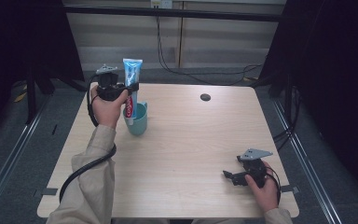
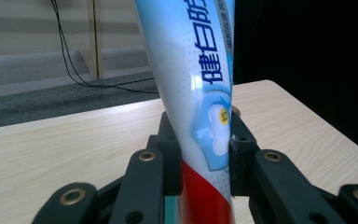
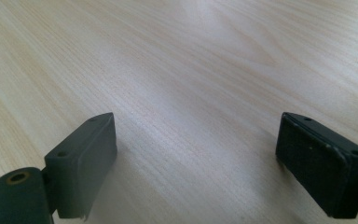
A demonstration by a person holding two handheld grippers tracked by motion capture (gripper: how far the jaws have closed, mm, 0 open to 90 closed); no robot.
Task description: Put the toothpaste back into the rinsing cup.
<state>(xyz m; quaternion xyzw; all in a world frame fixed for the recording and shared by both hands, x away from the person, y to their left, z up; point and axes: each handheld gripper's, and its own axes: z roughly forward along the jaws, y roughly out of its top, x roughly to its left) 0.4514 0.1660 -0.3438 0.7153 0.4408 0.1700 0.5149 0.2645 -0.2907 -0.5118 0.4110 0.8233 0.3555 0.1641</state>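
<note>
1. The toothpaste tube (image 1: 131, 86) is blue, white and red, with "Colgate" in white on its red band; the left gripper view shows blue Chinese characters and a small yellow "45" badge
2. The teal cup (image 1: 137, 122), near the table's (image 1: 200, 140) far left corner, holds the tube's lower end; the tube stands upright
3. The left gripper (image 2: 204, 154) clamps the tube's middle
4. The right gripper (image 3: 196, 163) rests near the front right corner, jaws wide apart over bare wood

Beige sleeves (image 1: 93, 186), black cabled claws (image 1: 134, 87)
</note>
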